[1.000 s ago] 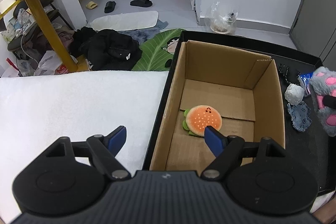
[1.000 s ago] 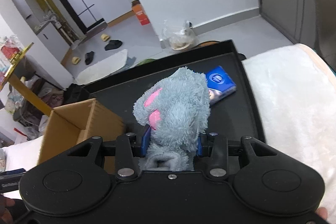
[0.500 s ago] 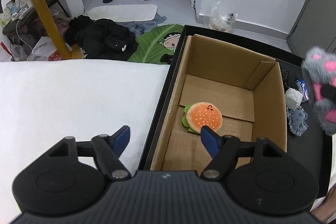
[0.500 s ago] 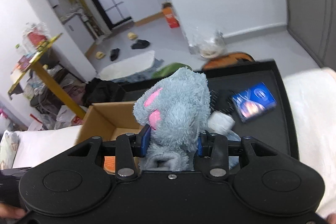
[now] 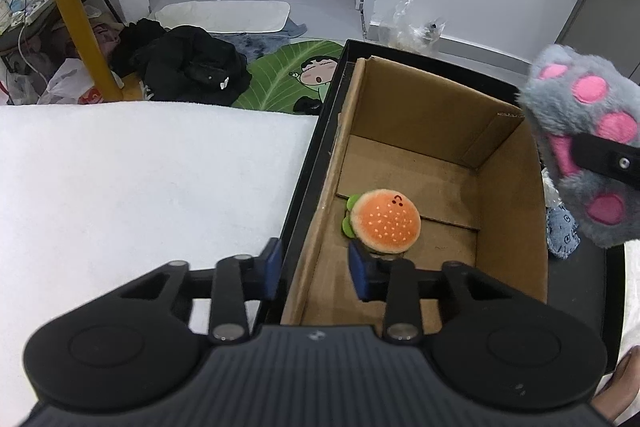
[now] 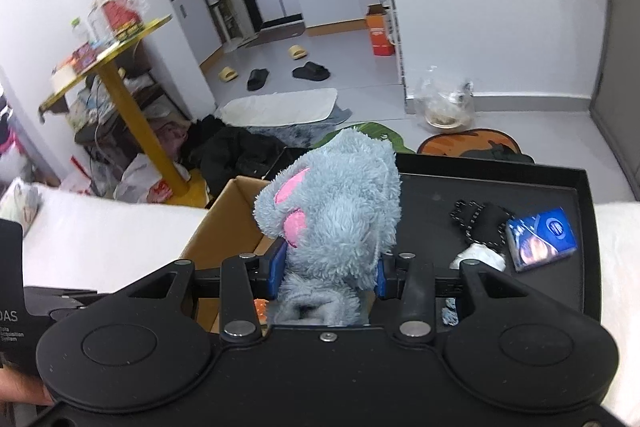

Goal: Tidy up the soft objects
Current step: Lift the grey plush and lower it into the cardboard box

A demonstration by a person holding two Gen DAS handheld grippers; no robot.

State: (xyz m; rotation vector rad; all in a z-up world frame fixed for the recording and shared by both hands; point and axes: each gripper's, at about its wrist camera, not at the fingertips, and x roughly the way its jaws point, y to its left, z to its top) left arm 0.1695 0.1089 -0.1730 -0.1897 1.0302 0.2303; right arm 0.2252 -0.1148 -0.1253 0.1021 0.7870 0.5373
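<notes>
While the right gripper (image 6: 328,273) has its jaws pinching the grey plush paw (image 6: 340,211) above the cardboard box (image 5: 508,211), the left gripper (image 5: 316,269) straddles the box's wall at 9 o'clock, jaws spread with the wall between them. Inside lies a plush burger (image 5: 385,221), just ahead of the left gripper. At 3 o'clock, a black tray (image 6: 540,183) carries a blue packet (image 6: 542,231).

Cardboard box (image 5: 508,195): matt brown corrugated board, showing creased flaps. Burger plush (image 5: 386,221): short-pile orange cloth, being seen at frame centre. Paw plush (image 6: 340,207): shaggy grey fleece, pink pads. Tray (image 6: 584,247): smooth black, faintly glossy. Table covering (image 5: 140,179): white nubby towelling. Packet (image 6: 542,233): glossy blue.
</notes>
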